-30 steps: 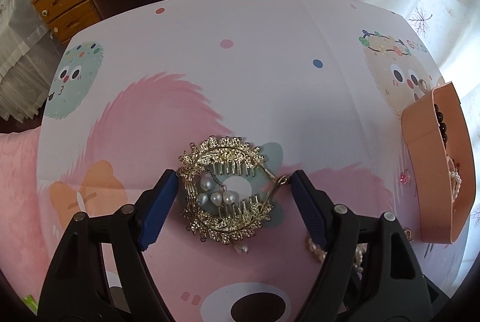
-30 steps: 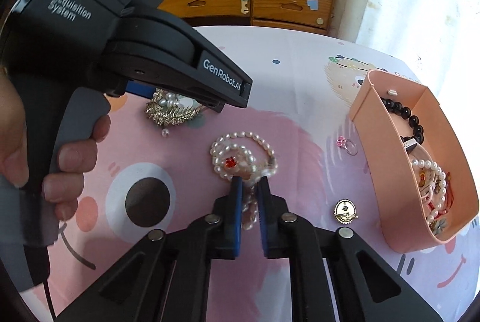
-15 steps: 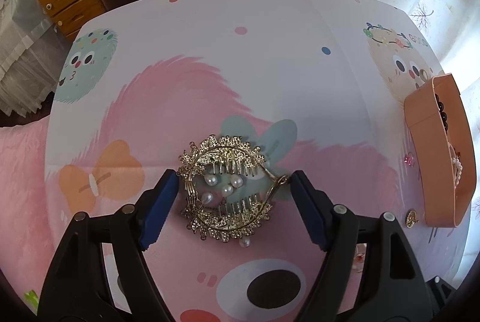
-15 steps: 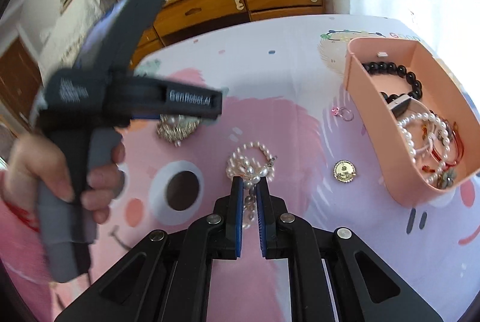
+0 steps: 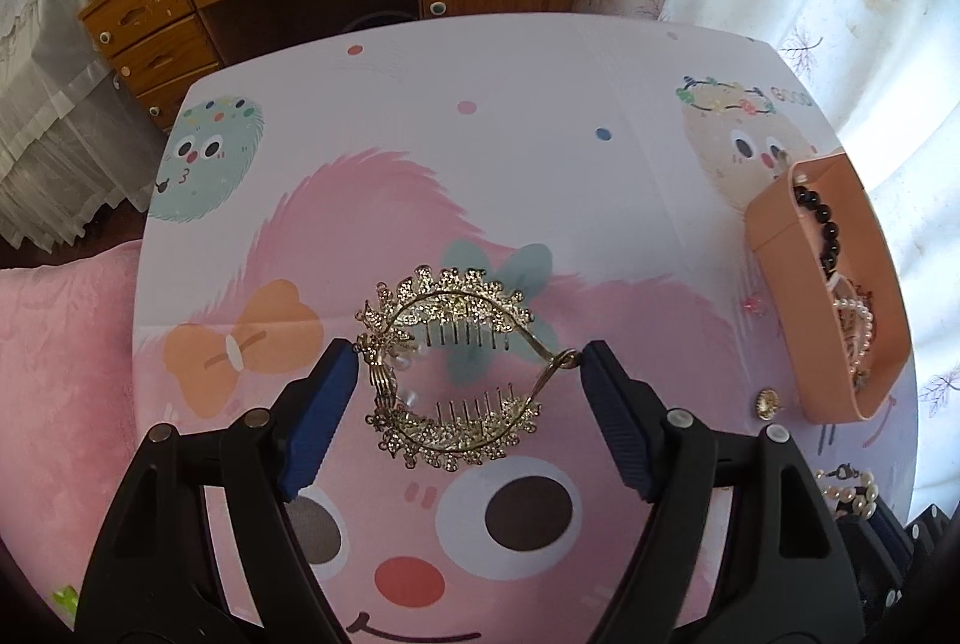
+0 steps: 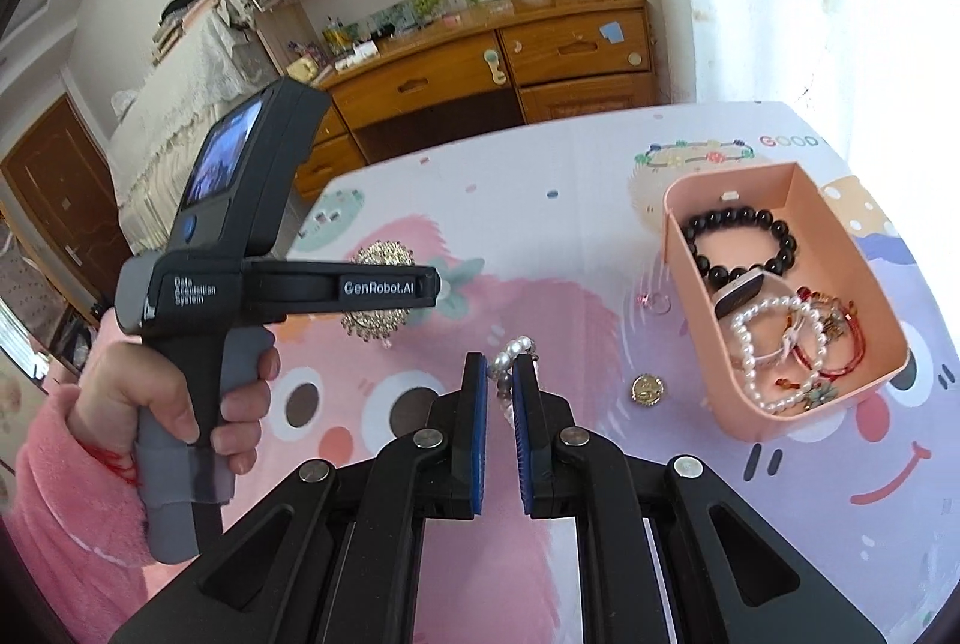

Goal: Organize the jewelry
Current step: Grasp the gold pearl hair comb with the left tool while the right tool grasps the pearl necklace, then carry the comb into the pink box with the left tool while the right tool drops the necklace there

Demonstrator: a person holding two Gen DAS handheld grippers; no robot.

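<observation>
Both pieces are off the table now. A second ago the gold hair comb lay flat between the pads of my left claw; now it hangs there clear of the cartoon-printed table, pinched end to end by the two blue pads, the claw clamped wide across it. Its little pearls have swung out of the middle, so it has tilted a bit in the lift.

My right claw is squeezed nearly together on the pearl bracelet. The coil that sat spread on the table a second ago now dangles bunched from the pads, and the table has dropped away below it.

So both pickups look done, and what is left for these two is the carry. The pink box sits off to the right, already holding a black bead bracelet and some pearl and red strands. A gold brooch and a small pink ring lie on the table just beside the box, not yet tidied.
</observation>
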